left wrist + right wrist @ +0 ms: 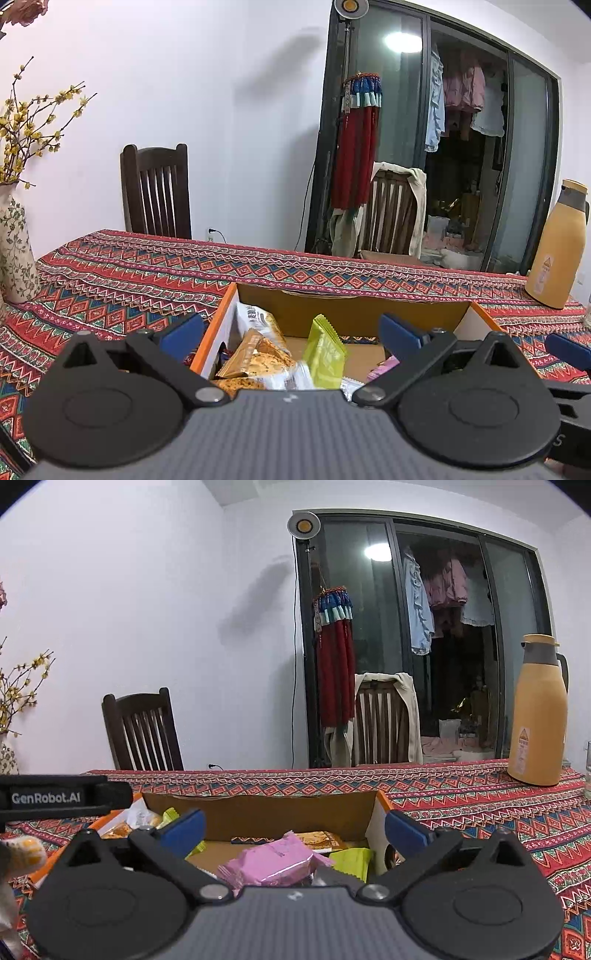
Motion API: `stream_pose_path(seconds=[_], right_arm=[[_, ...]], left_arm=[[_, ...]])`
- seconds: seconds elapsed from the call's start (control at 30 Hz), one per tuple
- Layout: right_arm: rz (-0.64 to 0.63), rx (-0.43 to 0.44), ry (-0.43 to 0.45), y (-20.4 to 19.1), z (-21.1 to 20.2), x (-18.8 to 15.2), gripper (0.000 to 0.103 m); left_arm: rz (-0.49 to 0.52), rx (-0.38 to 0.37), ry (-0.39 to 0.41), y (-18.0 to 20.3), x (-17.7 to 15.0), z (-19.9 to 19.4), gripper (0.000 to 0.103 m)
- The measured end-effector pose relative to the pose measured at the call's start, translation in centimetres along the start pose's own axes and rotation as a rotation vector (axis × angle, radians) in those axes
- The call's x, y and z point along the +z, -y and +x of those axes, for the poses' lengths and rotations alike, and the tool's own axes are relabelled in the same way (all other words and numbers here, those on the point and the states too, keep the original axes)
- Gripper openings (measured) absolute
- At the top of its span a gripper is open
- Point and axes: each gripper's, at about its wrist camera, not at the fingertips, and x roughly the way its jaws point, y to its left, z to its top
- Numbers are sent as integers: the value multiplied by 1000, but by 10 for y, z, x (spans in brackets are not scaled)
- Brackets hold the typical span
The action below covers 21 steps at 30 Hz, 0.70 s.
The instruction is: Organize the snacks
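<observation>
An open cardboard box (354, 308) with orange edges sits on the patterned tablecloth and holds several snack packets. In the left wrist view I see a green packet (325, 352) standing upright, a tan cracker packet (255, 354) and a white packet (255, 319). My left gripper (291, 330) is open and empty over the box's left half. In the right wrist view the box (258, 814) holds a pink packet (267, 862), a green packet (352, 860) and an orange packet (319, 840). My right gripper (293, 829) is open and empty just above the pink packet.
A yellow thermos (537, 712) and a glass (587, 771) stand at the right of the table (480, 801). A floral vase (14, 247) with yellow blossoms stands at the left. Two wooden chairs (157, 192) stand behind the table. The left gripper's body (55, 797) shows at the left.
</observation>
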Motion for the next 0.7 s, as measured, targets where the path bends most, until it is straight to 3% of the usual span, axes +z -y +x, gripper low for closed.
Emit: stream_pose_path(seconds=[0.27,0.7], right_arm=[[4,-2,14,3,-5,5,103],[13,32,92,0,-71,23,103]], left_arm=[[3,-27,23,1,5,-13,103],[45,-89,110,-2,13,-85,103]])
